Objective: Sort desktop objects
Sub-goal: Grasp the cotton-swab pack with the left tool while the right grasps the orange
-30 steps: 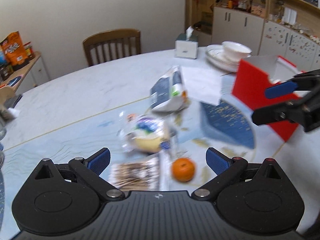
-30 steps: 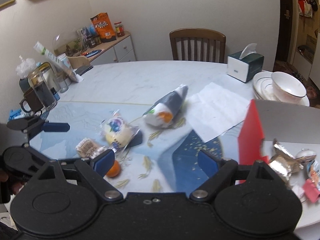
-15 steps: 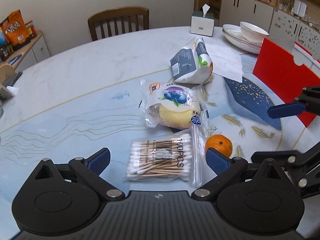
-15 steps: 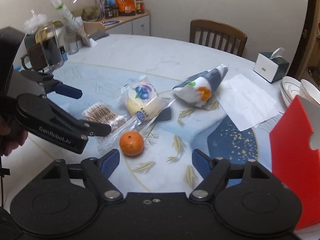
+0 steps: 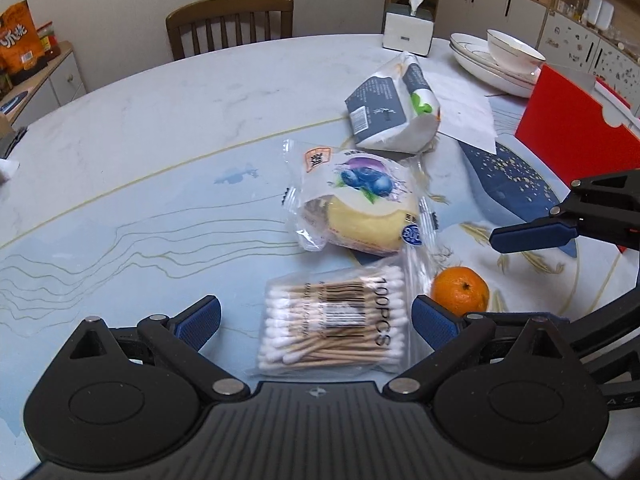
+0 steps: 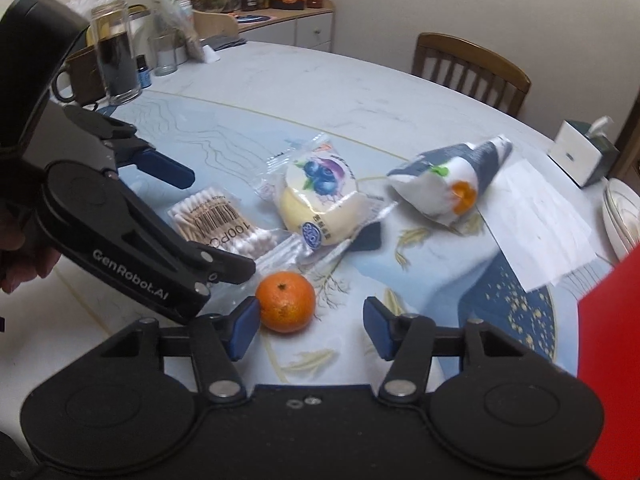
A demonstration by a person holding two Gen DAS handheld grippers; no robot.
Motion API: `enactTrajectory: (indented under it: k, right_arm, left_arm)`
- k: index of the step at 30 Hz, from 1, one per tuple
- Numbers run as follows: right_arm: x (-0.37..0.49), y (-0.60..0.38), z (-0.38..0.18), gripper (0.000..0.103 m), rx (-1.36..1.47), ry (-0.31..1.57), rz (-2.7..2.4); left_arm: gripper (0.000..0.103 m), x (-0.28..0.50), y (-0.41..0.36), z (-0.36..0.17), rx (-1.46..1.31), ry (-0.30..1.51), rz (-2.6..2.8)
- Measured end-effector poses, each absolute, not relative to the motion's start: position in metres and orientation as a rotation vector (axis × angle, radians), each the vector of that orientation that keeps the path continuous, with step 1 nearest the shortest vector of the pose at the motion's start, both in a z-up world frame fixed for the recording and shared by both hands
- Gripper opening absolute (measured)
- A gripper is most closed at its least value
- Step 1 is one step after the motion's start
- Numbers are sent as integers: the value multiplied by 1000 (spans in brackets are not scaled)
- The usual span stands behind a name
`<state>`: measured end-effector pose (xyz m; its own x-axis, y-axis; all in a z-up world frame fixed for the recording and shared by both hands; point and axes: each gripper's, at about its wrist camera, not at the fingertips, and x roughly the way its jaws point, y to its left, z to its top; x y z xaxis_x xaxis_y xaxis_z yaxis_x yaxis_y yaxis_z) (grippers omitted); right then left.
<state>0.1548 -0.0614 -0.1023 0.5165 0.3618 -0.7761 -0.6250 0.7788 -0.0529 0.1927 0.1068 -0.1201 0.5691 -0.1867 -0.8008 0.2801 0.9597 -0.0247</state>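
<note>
Left tool [image 5: 316,316]: spread wide, pointing down at the surface [image 5: 160,128]. The bag of cotton swabs [image 5: 336,328] lies flat between its two blue pads, touching neither. In the right wrist view this tool [image 6: 218,224] enters from 9 o'clock, with the same bag [image 6: 224,224] lying between its two fingers.

Right tool [image 6: 308,328]: its jaws are closing. The mandarin [image 6: 285,307] sits on the surface between the pads, close against the left pad [image 6: 242,330]; contact cannot be confirmed. The right pad [image 6: 378,332] stands clear of the fruit. In the left wrist view the mandarin [image 5: 460,290] lies at 3 o'clock of the swab bag, just beside it, below the upper finger [image 5: 532,236] of the right tool.

Other items on the surface:
- Packaged blueberry bun [image 5: 356,200]: at 12 o'clock of the swab bag, its wrapper edge overlapping the bag.
- Grey-and-white pouch [image 5: 394,110]: at 12 o'clock of the bun, resting partly on a white paper sheet [image 5: 468,112].
- Red box [image 5: 576,144]: at 3 o'clock of the pouch, near the surface edge.
- Tissue box [image 5: 408,32] and stacked plates with a bowl [image 5: 508,60]: along the far edge.
- Wooden chair [image 5: 230,24]: behind the surface at 12 o'clock.
</note>
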Motion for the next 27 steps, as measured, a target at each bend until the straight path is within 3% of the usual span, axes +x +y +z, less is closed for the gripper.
enactTrajectory:
  k: [7, 10, 15, 27]
  right_arm:
    - [164, -57, -105, 46, -335, 860, 686]
    - [167, -54, -107, 39, -328, 879, 703]
    - [168, -55, -109, 36, -314, 894, 710]
    - [166, -66, -107, 35, -286, 902, 693]
  left_arm:
    - [100, 197, 115, -126, 55, 943, -307]
    - [89, 196, 112, -124, 59, 933, -329]
    - [74, 193, 103, -121, 76, 929, -352]
    - [70, 188, 102, -119, 54, 942, -339]
